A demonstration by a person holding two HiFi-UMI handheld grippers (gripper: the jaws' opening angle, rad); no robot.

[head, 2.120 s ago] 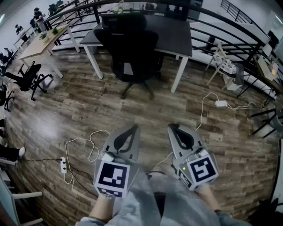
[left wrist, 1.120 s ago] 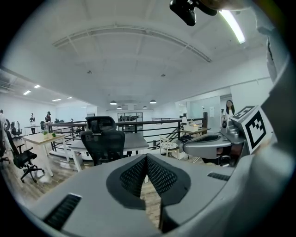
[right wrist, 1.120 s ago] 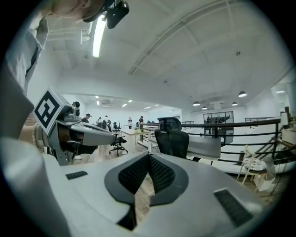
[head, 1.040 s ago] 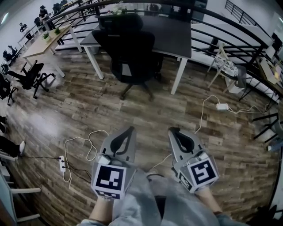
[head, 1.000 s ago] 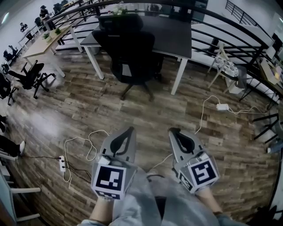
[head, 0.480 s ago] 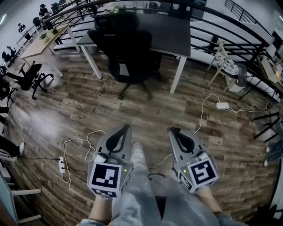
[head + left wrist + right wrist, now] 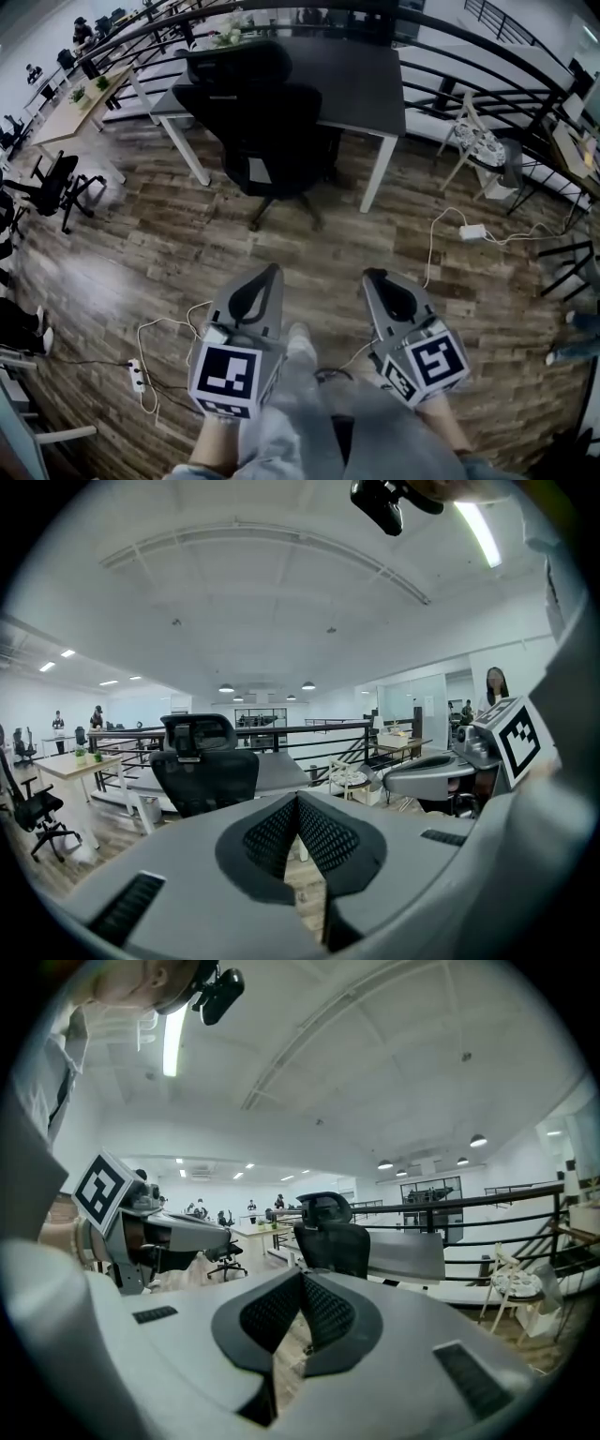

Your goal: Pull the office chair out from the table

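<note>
Office chair (image 7: 267, 122) tucked in at the desk (image 7: 366, 75), not yet reached.

The chair stands at the desk's near edge, toward the left corner, its backrest upright and broad back facing the person. It lies ahead and a little to the left, well apart across the wooden floor (image 7: 141, 234). The left hand-held gripper (image 7: 270, 272) looks the nearer, almost in line with the backrest, with the right hand-held gripper (image 7: 372, 277) alongside it. Both point forward and slightly down, jaws pressed together on nothing.
</note>
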